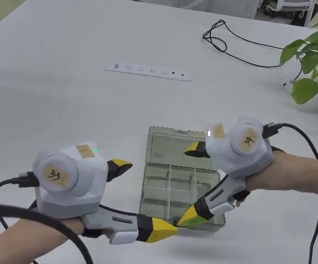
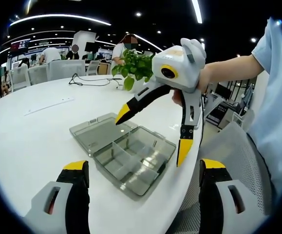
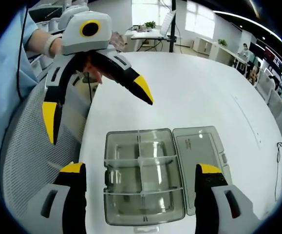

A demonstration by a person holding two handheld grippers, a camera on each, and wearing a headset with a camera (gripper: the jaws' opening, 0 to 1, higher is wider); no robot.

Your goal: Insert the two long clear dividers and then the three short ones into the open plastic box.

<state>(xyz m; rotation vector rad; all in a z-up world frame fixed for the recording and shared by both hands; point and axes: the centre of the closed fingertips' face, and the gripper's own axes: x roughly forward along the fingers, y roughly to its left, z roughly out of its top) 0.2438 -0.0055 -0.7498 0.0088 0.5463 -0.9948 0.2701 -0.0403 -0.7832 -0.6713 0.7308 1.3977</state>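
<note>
Head view: left gripper (image 1: 141,198) at 7 o'clock, jaws wide, empty; right gripper (image 1: 189,184) at 4 o'clock, wide, empty, above the open plastic box (image 1: 145,187) mid-worktop (image 1: 65,82), clear dividers (image 3: 138,146) seated inside; power strip (image 1: 148,71) toward 12 o'clock.

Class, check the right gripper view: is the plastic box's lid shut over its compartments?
No: the lid lies open flat beside the divided tray.
</note>
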